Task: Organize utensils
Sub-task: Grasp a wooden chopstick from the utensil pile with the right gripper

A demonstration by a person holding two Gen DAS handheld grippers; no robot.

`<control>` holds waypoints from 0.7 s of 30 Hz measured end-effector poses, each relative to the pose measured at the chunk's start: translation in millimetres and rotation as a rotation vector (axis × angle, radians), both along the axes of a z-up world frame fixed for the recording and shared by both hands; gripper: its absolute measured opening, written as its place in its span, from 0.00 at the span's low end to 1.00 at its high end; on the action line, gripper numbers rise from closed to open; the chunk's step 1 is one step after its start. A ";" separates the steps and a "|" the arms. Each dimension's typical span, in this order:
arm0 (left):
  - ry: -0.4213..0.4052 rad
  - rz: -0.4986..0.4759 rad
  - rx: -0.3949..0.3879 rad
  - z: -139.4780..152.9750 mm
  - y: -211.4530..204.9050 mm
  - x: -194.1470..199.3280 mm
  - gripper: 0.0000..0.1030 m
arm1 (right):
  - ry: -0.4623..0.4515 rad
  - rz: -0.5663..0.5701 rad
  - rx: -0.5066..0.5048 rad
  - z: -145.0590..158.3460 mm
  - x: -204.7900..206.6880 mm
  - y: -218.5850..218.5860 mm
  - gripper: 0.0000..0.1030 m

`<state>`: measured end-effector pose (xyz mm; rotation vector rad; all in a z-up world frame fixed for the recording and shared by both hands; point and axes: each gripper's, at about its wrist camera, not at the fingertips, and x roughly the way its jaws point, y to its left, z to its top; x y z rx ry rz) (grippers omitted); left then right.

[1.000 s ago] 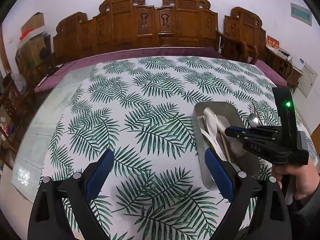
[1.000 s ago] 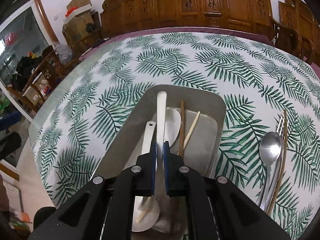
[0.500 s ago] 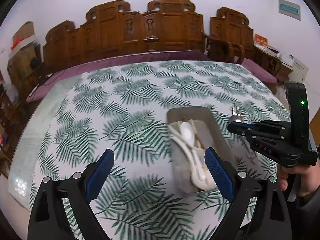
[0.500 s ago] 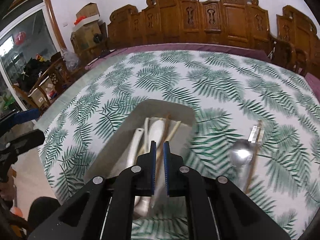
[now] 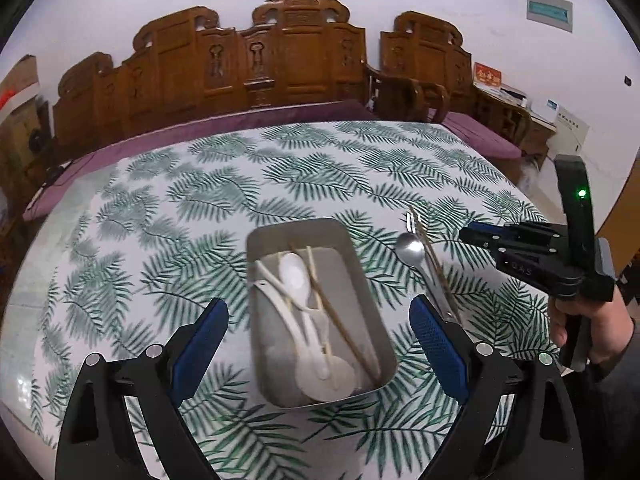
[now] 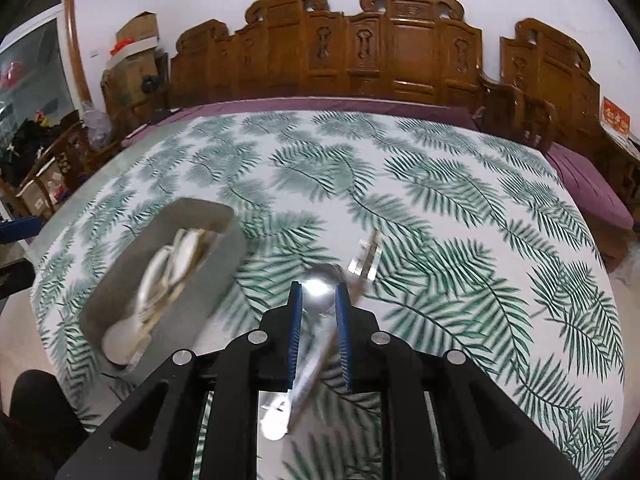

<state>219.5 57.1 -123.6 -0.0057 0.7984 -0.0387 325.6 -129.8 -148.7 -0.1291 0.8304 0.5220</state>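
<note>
A grey metal tray (image 5: 256, 280) (image 6: 192, 292) on the leaf-print tablecloth holds white ceramic spoons (image 5: 294, 276) and wooden chopsticks (image 5: 340, 320). To its right lie a metal spoon (image 5: 410, 246) (image 6: 318, 282), a fork (image 5: 410, 218) (image 6: 366, 258) and a loose chopstick (image 5: 432, 252). My left gripper (image 5: 318, 344) hangs wide open above the tray's near end and holds nothing. My right gripper (image 6: 318, 292) (image 5: 464, 234), held by a hand (image 5: 580, 320), hovers over the metal spoon. Its jaws are opening, a narrow gap shows, and the spoon's bowl appears between the tips without being pinched.
Carved wooden benches (image 5: 260, 64) with purple cushions (image 5: 480, 136) line the table's far side. Cardboard boxes (image 6: 132, 40) and clutter stand at the left. The tablecloth (image 6: 440, 200) stretches bare beyond the utensils.
The right gripper moved right, from over the tray to over the metal spoon, and its shut jaws parted slightly. The left gripper shifted right, so the tray now sits between its fingers.
</note>
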 end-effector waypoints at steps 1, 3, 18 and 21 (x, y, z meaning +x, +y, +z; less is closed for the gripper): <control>0.004 -0.002 -0.005 -2.6 -2.2 1.8 0.86 | 0.009 -0.004 -0.002 -6.9 1.6 -3.1 0.18; 0.010 -0.005 -0.011 -6.8 -6.5 4.1 0.86 | 0.032 -0.008 0.006 -18.4 3.7 -5.6 0.18; 0.039 -0.036 -0.051 -28.8 -33.7 16.4 0.86 | 0.134 0.012 -0.037 -67.9 8.4 9.8 0.18; 0.042 -0.044 -0.048 -31.1 -38.9 16.7 0.86 | 0.140 -0.012 -0.040 -67.6 11.9 5.9 0.18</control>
